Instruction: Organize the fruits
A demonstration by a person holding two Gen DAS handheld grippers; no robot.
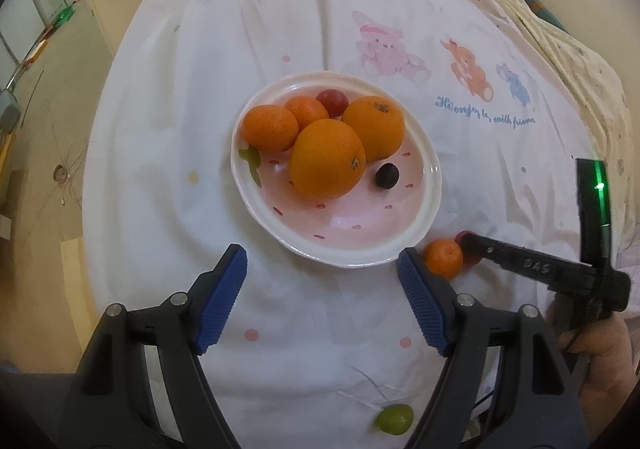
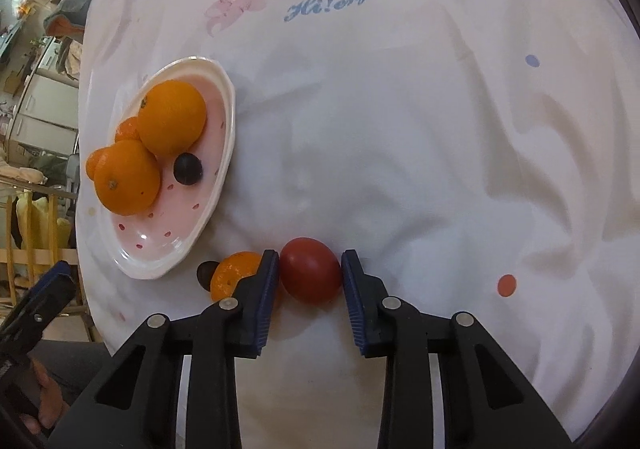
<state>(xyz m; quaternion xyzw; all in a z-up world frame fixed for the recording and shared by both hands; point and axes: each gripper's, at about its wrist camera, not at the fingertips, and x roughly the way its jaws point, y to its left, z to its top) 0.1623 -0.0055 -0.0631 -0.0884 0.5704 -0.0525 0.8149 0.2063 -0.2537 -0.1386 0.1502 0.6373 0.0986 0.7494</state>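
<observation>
- Nearest me, a green grape (image 1: 394, 420) lies loose on the cloth-covered counter (image 2: 400, 153), not yet gathered.
- The left hand-held gripper (image 1: 322, 301) hangs with jaws apart and nothing between them, just short of the plate.
- The right hand-held gripper (image 2: 310, 285) is clamped on a red plum (image 2: 310, 269), which looks to sit on the cloth.
- Beside it wait a small mandarin (image 2: 234, 273) and a dark grape (image 2: 205, 273).
- Farther off, the pink plate (image 1: 400, 241) already holds oranges and small fruits; I'd judge the job over halfway done.
</observation>
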